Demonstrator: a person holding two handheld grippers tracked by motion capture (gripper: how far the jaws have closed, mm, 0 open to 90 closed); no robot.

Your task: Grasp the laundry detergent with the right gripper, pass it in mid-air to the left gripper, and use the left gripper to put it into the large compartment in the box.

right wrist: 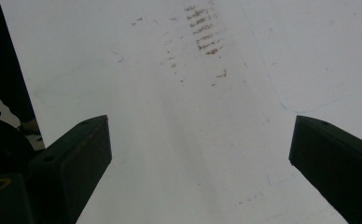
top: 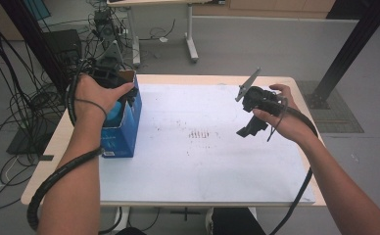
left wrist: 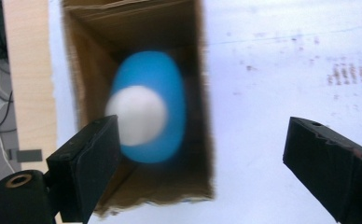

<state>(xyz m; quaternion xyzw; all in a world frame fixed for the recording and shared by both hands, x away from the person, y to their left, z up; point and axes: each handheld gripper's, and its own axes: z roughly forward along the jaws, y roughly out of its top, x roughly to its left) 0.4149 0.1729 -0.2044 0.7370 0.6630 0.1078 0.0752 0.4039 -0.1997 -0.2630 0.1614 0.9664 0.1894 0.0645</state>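
Left gripper (left wrist: pixel 202 154) hangs directly over the open blue box (top: pixel 124 127) at the table's left edge, jaws spread wide, holding nothing. Blue-and-white object (left wrist: pixel 146 116) sits inside, straight below along the gripper's axis; too blurred to identify, long axis looks vertical in the left gripper view. Stained white mat (top: pixel 202 147) mid-table. Right gripper (right wrist: pixel 200 158) well apart on the right, wide open, empty. Left is nearer.
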